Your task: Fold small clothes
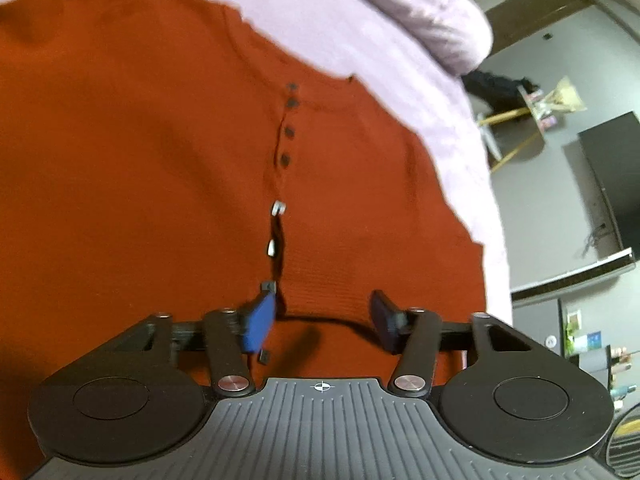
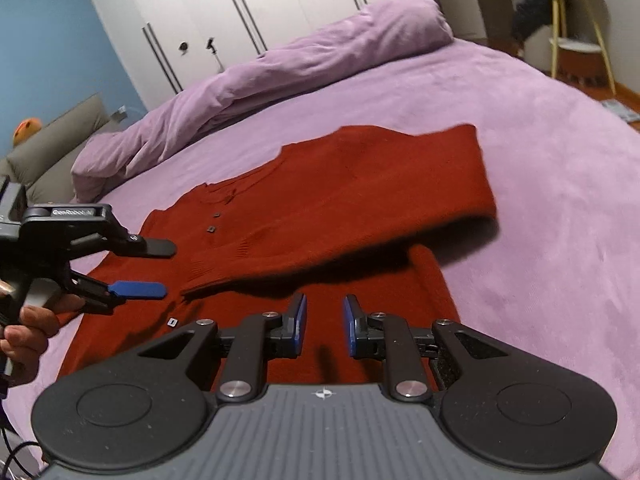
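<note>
Both tongs, your left gripper (image 2: 162,268) and right gripper (image 2: 325,326), hang part open, holding nothing, over the red sweater (image 2: 320,208). Soft, floppy knit: pinch its hem.

- The sweater (image 2: 304,216) lay flat on the bed (image 2: 540,208), with one sleeve (image 2: 360,216) folded across its body.
- The rolled duvet (image 2: 256,80) lay behind the sweater, along the far side of the bed.
- The wardrobe (image 2: 248,12) stood behind the duvet.
- Your right gripper (image 2: 325,326) hung over the near hem of the sweater, below the folded sleeve.
- Your left gripper (image 2: 162,268) was at the left of the sweater, close to the sleeve cuff (image 2: 200,276).
- In the left wrist view, your left gripper (image 1: 324,316) hung over the button row (image 1: 289,128).
</note>
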